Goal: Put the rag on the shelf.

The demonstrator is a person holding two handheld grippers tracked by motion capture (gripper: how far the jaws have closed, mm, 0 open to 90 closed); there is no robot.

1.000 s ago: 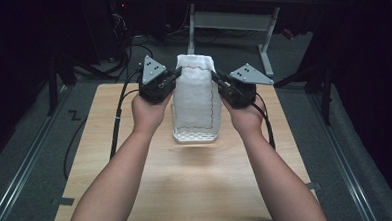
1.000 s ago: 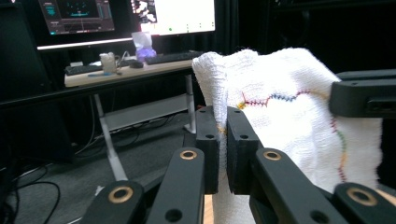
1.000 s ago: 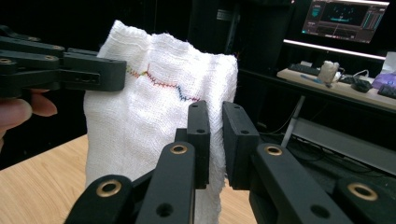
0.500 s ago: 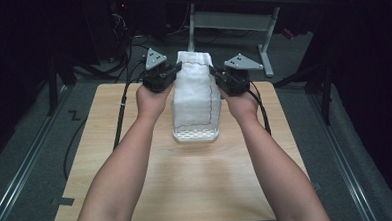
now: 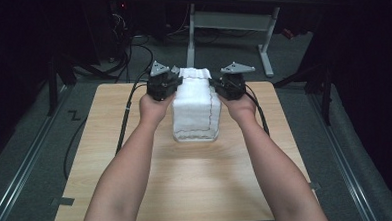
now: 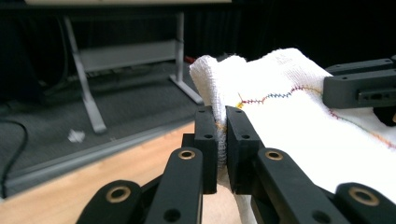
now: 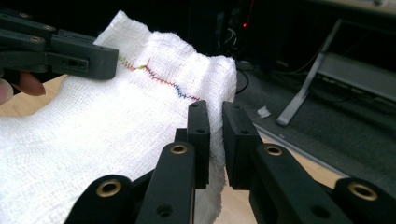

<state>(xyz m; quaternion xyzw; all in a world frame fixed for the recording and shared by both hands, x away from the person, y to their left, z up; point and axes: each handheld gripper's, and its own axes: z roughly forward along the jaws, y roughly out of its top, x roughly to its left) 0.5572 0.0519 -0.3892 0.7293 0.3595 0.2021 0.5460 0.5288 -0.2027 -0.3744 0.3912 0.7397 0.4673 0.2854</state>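
- High view: white cloth hangs stretched between both grippers above the wooden table; lower edge looks to reach the tabletop, contact unclear.
- Left gripper pinches the cloth's far left corner; right gripper pinches the far right corner. Cloth spans the gap between the two, top edge slightly bunched.
- Left gripper view: left gripper jaws clamped on a cloth fold, narrow gap taken up by fabric. Jaws have just eased open a hair, cloth is between them and gripped.
- Same view: cloth runs off to the right of the jaws, multicolour zigzag stitch line across it; right gripper's jaws at the far right edge of the cloth.
- Right gripper view: right gripper jaws closed on the cloth edge, fabric sandwiched between the pads.
- Same view: cloth spreads left from the jaws, same stitch line visible; left gripper at the upper left, a fingertip just below it.
- Beyond both grippers: desk frame legs on dark floor; cables trail back from the left gripper over the table edge.
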